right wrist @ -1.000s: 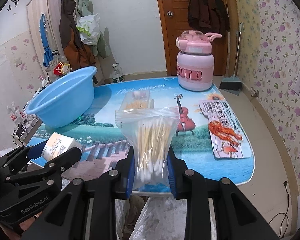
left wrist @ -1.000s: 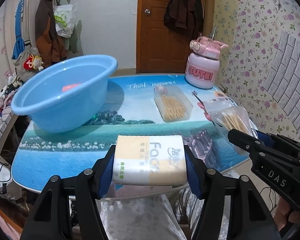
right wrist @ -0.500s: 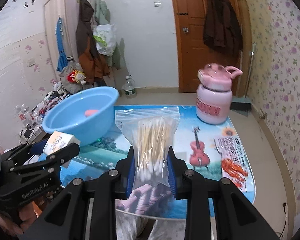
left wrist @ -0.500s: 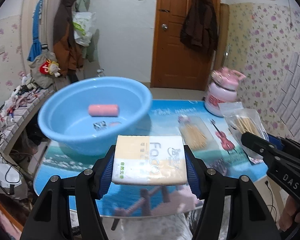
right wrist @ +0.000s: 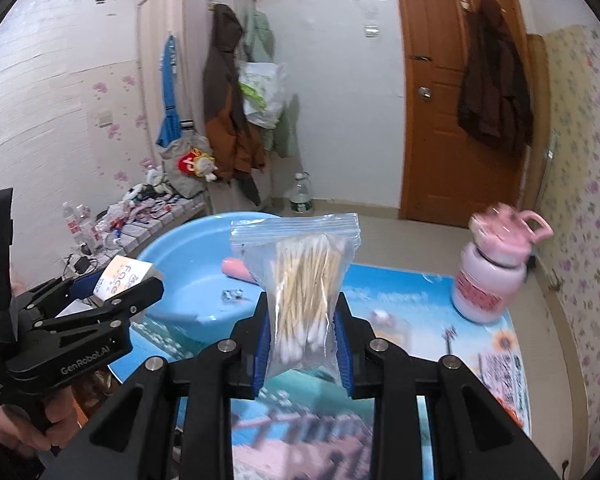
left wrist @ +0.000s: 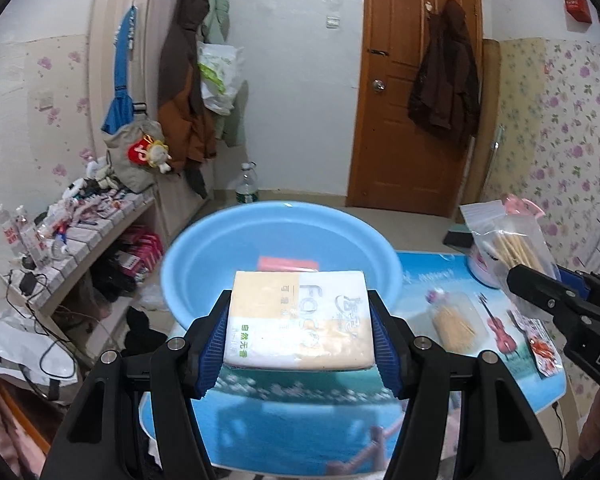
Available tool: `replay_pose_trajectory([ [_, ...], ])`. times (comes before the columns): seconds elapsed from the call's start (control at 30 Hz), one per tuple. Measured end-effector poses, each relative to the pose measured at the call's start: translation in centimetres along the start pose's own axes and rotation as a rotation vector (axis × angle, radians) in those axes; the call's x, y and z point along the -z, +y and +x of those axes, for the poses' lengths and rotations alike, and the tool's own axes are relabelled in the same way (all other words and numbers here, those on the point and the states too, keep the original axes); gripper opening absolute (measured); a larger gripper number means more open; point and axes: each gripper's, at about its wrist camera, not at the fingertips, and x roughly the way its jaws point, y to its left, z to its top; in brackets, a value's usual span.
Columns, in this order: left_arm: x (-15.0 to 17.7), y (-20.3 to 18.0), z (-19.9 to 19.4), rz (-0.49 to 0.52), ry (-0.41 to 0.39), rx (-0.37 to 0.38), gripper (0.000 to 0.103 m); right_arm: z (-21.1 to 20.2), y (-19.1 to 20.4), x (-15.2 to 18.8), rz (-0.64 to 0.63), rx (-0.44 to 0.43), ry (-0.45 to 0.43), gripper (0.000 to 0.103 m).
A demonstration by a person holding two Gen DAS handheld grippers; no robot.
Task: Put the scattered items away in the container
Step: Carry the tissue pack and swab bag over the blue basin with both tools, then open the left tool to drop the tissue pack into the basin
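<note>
My left gripper (left wrist: 300, 340) is shut on a yellow-and-white tissue pack (left wrist: 298, 318) and holds it in the air just before the near rim of the blue basin (left wrist: 204, 260). My right gripper (right wrist: 303, 348) is shut on a clear zip bag of cotton swabs (right wrist: 300, 280), raised above the table to the right of the basin (right wrist: 180, 264). A pink roll (right wrist: 238, 270) and a small silver item (right wrist: 232, 295) lie in the basin. The swab bag also shows in the left wrist view (left wrist: 508, 240).
A clear box of toothpicks (left wrist: 452, 320), a pink jug (right wrist: 492, 276) and a printed packet (left wrist: 538, 344) stay on the blue picture table (left wrist: 300, 420). A cluttered shelf (left wrist: 80, 232) stands left of the table. A brown door (left wrist: 416, 92) is behind.
Both grippers have risen and moved left toward the basin with their loads. The basin now lies straight ahead of the tissue pack and looks nearer.
</note>
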Motion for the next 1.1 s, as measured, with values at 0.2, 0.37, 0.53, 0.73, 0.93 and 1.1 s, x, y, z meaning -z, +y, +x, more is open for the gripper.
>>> replay_pose_trajectory([
  [0.2, -0.9, 1.8, 1.2, -0.014, -0.008, -0.02, 0.061, 2.4, 2.5, -1.1, -0.04, -0.037, 0.018, 0.029],
  [0.37, -1.1, 2.9, 2.2, -0.011, -0.009, -0.029, 0.061, 4.6, 3.8, -1.2, -0.054, -0.053, 0.05, 0.029],
  [0.53, -0.9, 3.9, 4.3, -0.022, 0.029, -0.032, 0.061, 6.3, 4.3, -1.0, -0.061, -0.058, 0.073, 0.029],
  [0.73, -0.8, 4.5, 7.0, -0.024, 0.081, -0.033, 0.061, 8.3, 4.7, -1.7, -0.064, -0.062, 0.079, 0.029],
  [0.93, -0.8, 4.6, 8.9, -0.004, 0.102, -0.041, 0.061, 11.1, 5.4, -2.3, -0.072, -0.067, 0.097, 0.029],
  [1.1, -0.5, 4.6, 10.1, 0.006, 0.125, -0.046, 0.061, 13.0, 5.9, -2.2, -0.079, -0.076, 0.12, 0.029],
])
